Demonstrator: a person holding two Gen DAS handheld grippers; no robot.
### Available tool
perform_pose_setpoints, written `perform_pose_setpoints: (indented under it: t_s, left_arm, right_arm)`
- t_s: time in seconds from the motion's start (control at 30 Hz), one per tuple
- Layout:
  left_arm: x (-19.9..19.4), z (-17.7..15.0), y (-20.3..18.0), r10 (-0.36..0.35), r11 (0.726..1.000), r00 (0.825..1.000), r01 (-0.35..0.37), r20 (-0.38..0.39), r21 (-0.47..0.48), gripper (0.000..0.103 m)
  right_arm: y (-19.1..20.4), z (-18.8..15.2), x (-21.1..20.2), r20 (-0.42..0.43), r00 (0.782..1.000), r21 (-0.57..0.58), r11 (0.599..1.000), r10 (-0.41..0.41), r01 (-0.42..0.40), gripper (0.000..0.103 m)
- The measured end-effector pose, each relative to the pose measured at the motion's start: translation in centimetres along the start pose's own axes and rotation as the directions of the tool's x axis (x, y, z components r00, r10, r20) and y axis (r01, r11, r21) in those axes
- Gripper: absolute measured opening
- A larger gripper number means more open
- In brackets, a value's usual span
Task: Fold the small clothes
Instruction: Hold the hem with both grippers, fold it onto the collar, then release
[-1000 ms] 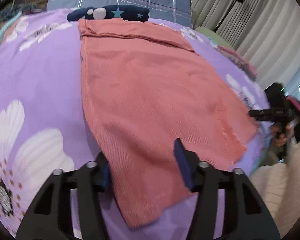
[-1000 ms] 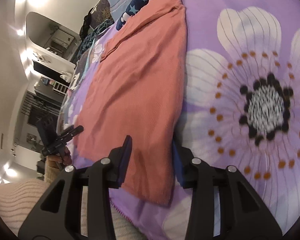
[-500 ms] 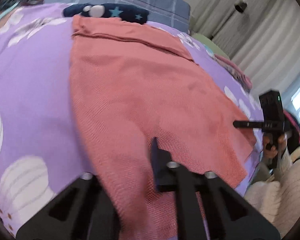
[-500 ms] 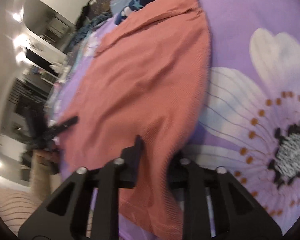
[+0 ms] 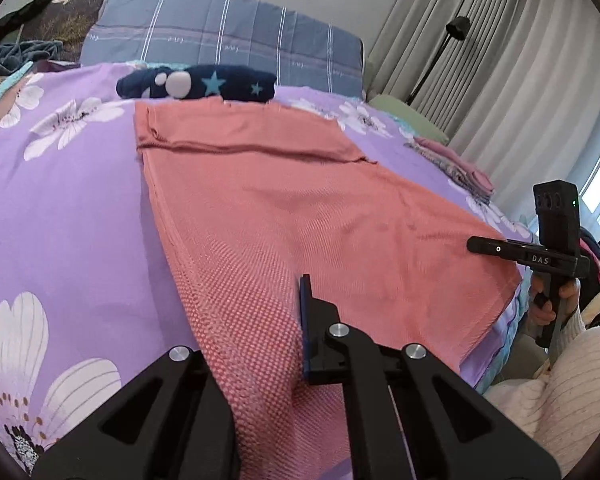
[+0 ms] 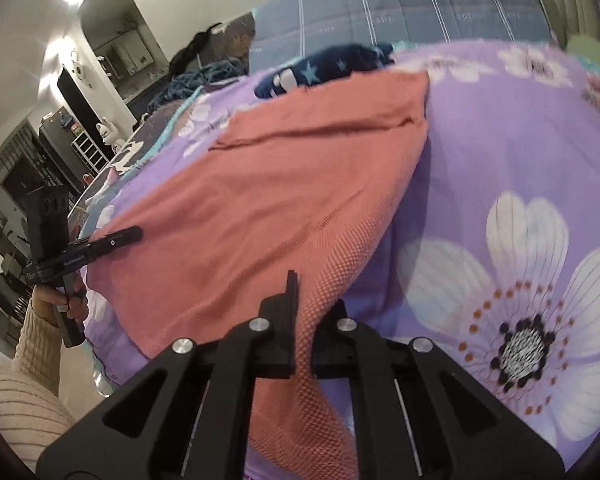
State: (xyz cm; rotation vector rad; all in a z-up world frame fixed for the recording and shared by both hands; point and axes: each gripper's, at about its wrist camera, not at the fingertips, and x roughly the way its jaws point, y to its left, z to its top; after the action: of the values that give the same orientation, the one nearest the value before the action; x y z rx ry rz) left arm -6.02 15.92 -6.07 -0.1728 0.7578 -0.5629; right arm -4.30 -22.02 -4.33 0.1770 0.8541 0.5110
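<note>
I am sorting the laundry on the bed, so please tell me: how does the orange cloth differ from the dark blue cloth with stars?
The orange cloth is plain in colour and spread wide and flat; the dark blue cloth has pale stars and lies bunched in a small heap. The orange cloth is clamped at its near corners by the left gripper and the right gripper; nothing grips the dark blue cloth. Both lie on the purple flowered bedspread.

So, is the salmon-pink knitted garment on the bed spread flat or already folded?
Mostly spread. The salmon-pink knitted garment lies open across the purple flowered bedsheet; only its far end is turned over, and both near corners are pinched up.
</note>
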Motion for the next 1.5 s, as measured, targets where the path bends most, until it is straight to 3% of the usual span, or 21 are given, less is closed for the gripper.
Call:
perform_pose_setpoints:
  t_s: [0.1,0.2,0.37,0.53,0.63,0.83,1.1,1.33,1.5]
  left_arm:
    - [-1.1,0.4,-0.4,-0.001,1.0,0.999,0.001,0.038,0.003,0.003]
    - [-2.5,1.0,-1.0,-0.012,1.0,0.996,0.013,0.083,-0.009,0.003]
    - [-6.2,2.1,-4.1,-0.059,0.998,0.983,0.055,0.175,0.029,0.003]
    - [-9.5,2.6,-8.6,-0.07,0.991,0.963,0.037,0.262,0.131,0.004]
    - [-8.1,2.8,-8.5,-0.032,0.992,0.971,0.002,0.237,0.126,0.006]
    - [-4.0,2.4,-5.1,0.045,0.999,0.989,-0.045,0.14,0.0,0.006]
    - [-0.9,4.4,-2.4,0.047,0.998,0.994,-0.041,0.102,-0.052,0.008]
    - [3.1,8.6,1.6,0.073,0.995,0.994,-0.066,0.087,-0.079,0.008]
    - [6.7,10.9,5.8,0.052,0.986,0.995,-0.037,0.088,-0.163,0.009]
  right_arm:
    - [0.2,0.4,-0.7,0.036,0.999,-0.005,1.0,0.011,-0.011,0.004]
    - [-0.3,0.9,-2.5,0.117,0.991,0.013,0.997,0.069,-0.071,0.004]
    - [-2.6,2.0,-7.6,0.254,0.961,0.086,0.987,0.113,-0.138,0.004]
    - [-3.1,2.3,-12.1,0.369,0.923,0.029,0.991,0.112,-0.131,0.004]
    - [-3.7,3.0,-10.8,0.342,0.937,0.034,0.995,0.072,-0.089,0.004]
    - [-5.4,4.2,-4.7,0.221,0.974,0.097,0.993,0.037,-0.06,0.004]
    - [-7.4,7.2,0.2,0.175,0.984,0.12,0.992,0.027,-0.049,0.005]
    - [-9.5,12.1,5.9,0.115,0.993,0.128,0.991,0.026,-0.04,0.005]
    - [-11.6,14.0,10.5,0.061,0.998,0.16,0.987,0.01,-0.02,0.005]
